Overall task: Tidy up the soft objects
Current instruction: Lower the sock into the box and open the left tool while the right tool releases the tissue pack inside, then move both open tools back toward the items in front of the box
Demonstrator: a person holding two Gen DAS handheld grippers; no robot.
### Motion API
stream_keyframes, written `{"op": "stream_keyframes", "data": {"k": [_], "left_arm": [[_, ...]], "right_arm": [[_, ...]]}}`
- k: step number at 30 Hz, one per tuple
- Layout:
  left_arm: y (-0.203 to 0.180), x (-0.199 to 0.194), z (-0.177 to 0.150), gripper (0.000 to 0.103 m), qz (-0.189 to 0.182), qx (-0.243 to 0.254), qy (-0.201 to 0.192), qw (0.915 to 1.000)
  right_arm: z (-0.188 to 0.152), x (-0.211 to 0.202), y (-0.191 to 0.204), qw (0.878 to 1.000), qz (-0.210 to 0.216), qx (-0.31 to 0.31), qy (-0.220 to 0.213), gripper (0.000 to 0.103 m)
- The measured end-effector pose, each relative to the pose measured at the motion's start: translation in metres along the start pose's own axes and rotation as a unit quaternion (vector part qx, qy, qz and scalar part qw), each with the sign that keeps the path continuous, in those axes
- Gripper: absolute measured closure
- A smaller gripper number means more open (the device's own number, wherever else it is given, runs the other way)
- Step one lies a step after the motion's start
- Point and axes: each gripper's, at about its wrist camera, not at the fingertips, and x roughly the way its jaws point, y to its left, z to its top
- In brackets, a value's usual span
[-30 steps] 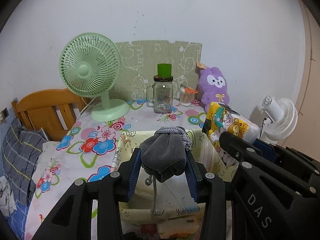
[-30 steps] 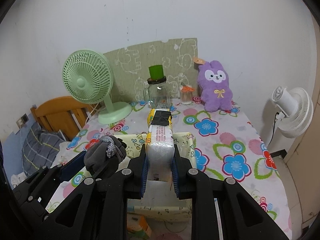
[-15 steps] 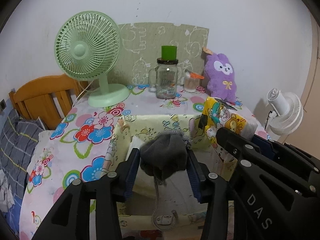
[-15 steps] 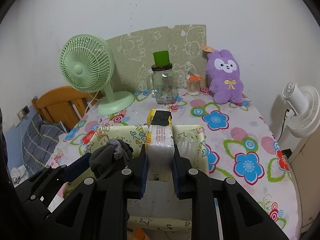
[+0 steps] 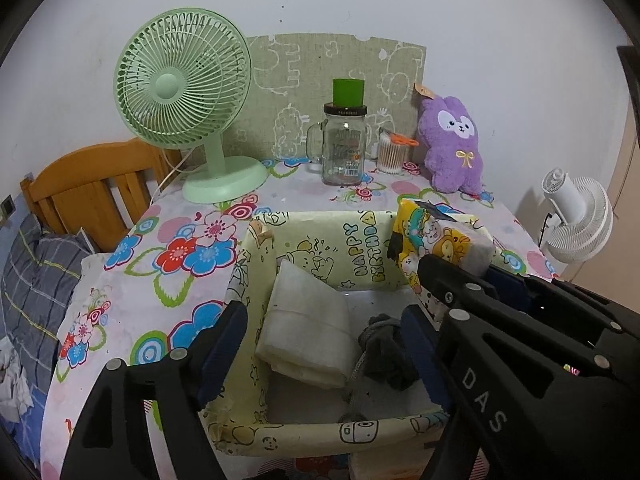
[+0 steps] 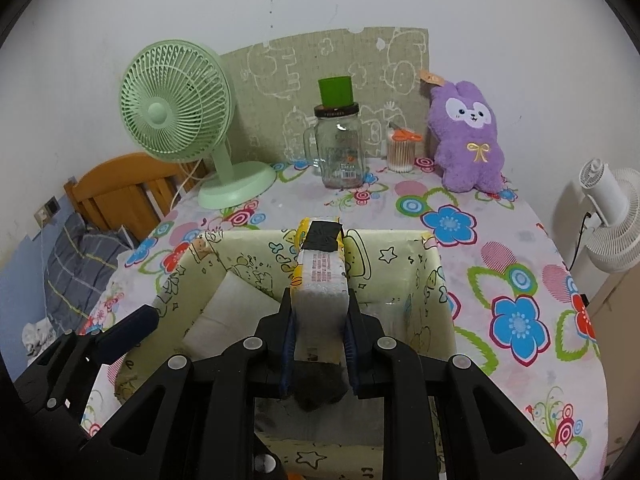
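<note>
The left hand-held gripper (image 5: 324, 344) hangs over the yellow patterned box (image 5: 320, 236) on the flowered worktop (image 5: 132, 280); its jaws have just been opening and now stand wide apart, released, with the grey sock bundle (image 5: 386, 354) lying loose on the box floor beside a folded white cloth (image 5: 308, 328). The right hand-held gripper (image 6: 318, 322) is clenched on a tissue pack (image 6: 320, 276), holding it above the same box.
</note>
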Motion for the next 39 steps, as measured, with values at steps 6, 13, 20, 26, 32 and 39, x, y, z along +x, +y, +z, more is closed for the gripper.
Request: {"op": "stream_keyframes", "data": {"k": [6, 13, 20, 26, 32, 39], "left_arm": [[-0.002, 0.0, 0.0, 0.015, -0.006, 0.003, 0.0, 1.0], [-0.004, -0.007, 0.0, 0.012, -0.011, 0.005, -0.009, 0.9999], [-0.008, -0.024, 0.0, 0.006, -0.01, 0.009, -0.021, 0.9997], [-0.013, -0.042, -0.001, 0.002, -0.012, 0.014, -0.038, 0.9991], [-0.018, -0.063, -0.002, 0.001, -0.016, 0.022, -0.053, 0.9982], [-0.022, -0.085, -0.006, 0.0, -0.021, 0.027, -0.072, 0.9968]], "right_arm": [[-0.001, 0.003, -0.001, 1.0, -0.019, -0.006, 0.002, 0.035], [0.0, -0.007, -0.003, 1.0, -0.014, -0.002, -0.007, 0.023], [0.0, -0.027, -0.004, 1.0, -0.017, 0.0, -0.02, 0.022], [-0.002, -0.05, -0.004, 0.999, -0.025, 0.001, -0.035, 0.017], [-0.005, -0.074, -0.004, 0.998, -0.037, 0.004, -0.051, 0.014], [-0.01, -0.1, -0.003, 0.996, -0.049, 0.007, -0.069, 0.01]]}}
